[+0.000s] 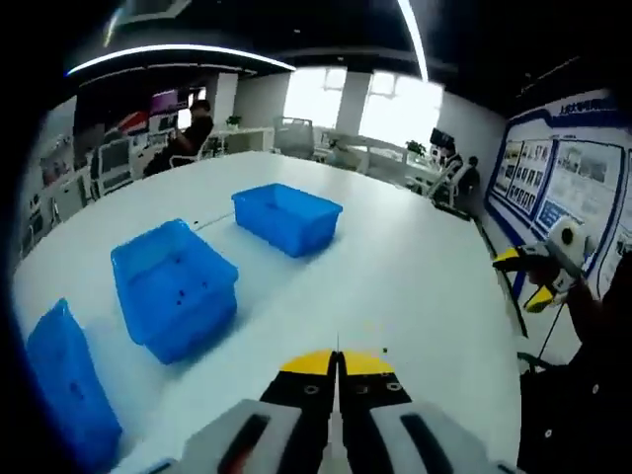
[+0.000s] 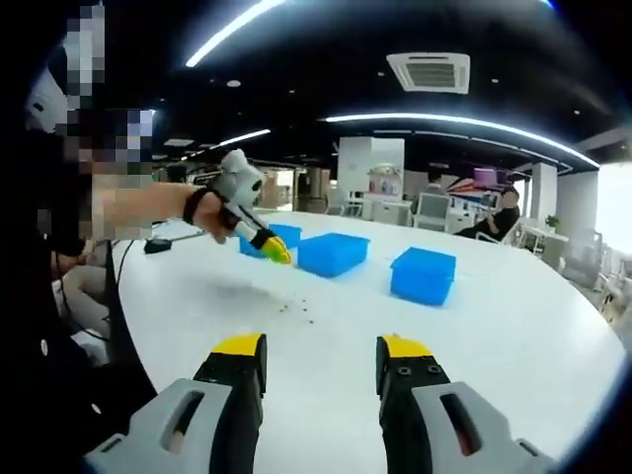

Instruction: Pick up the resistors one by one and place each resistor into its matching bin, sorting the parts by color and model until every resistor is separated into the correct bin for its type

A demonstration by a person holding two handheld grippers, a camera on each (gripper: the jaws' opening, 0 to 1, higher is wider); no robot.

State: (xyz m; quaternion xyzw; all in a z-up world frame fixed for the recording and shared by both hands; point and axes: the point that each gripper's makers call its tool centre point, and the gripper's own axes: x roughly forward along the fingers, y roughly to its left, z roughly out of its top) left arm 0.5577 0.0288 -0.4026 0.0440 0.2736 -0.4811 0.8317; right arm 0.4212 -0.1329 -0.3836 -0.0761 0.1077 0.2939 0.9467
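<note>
Blue bins (image 1: 176, 286), resistors (image 2: 296, 311) scattered in right gripper view

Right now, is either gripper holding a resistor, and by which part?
Right gripper is open, holding nothing. Left gripper is shut; whether a resistor is pinched between its fingers cannot be told.

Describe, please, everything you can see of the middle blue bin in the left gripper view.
The middle blue bin is an open-topped rectangular tub that looks like translucent blue plastic, with a thin rim and slightly tapered walls. It sits upright on the white table, apart from the blue bins on either side. A few tiny dark specks lie inside it, too small to identify. Nothing else touches it.
</note>
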